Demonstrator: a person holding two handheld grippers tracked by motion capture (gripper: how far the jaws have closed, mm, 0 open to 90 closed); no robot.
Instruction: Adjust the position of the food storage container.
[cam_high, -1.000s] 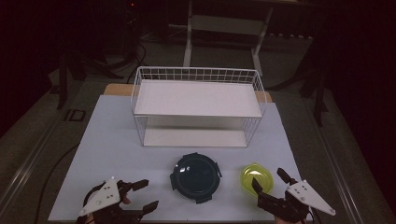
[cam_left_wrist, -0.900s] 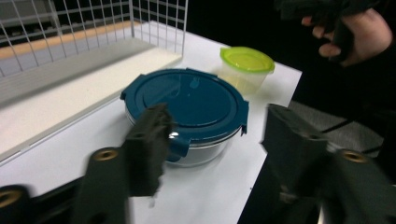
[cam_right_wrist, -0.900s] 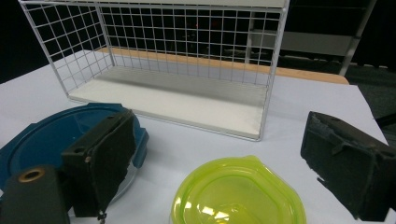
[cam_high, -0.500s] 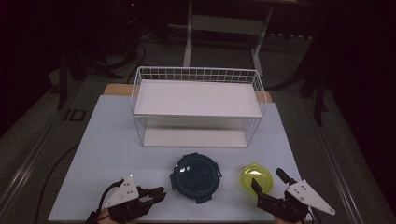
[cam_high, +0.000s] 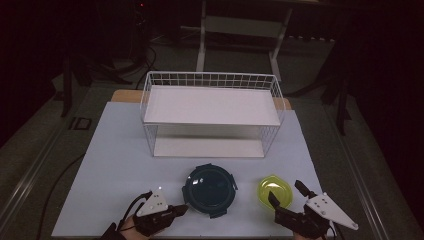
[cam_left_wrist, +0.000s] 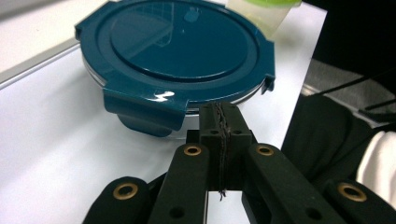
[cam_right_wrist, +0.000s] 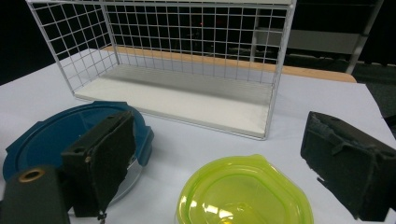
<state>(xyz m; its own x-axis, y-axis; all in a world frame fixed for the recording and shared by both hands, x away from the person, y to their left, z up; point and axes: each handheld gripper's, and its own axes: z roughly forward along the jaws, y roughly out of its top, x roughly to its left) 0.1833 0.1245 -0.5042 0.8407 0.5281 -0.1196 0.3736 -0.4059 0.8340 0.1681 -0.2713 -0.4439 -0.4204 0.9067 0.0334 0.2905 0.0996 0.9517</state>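
A round container with a dark teal snap lid (cam_high: 210, 189) sits near the front of the white table. My left gripper (cam_high: 181, 209) lies just left of it, low by the table. In the left gripper view the left gripper (cam_left_wrist: 219, 119) has just closed pad to pad with nothing between, right beside the teal lid's (cam_left_wrist: 177, 46) front clip. A small yellow-green lidded container (cam_high: 275, 188) stands to the right. My right gripper (cam_high: 286, 195) is open, one jaw on each side of it without touching; the right gripper (cam_right_wrist: 224, 149) frames that container (cam_right_wrist: 243, 196).
A white wire rack (cam_high: 210, 75) with an upper and a lower shelf stands behind the containers, also seen as the wire rack (cam_right_wrist: 187, 28) in the right gripper view. Bare white tabletop (cam_high: 115, 150) lies to the left. The table's front edge is close under both hands.
My left gripper has moved right and down toward the teal container, and its jaws went from open to shut on nothing. The right gripper has stayed put.
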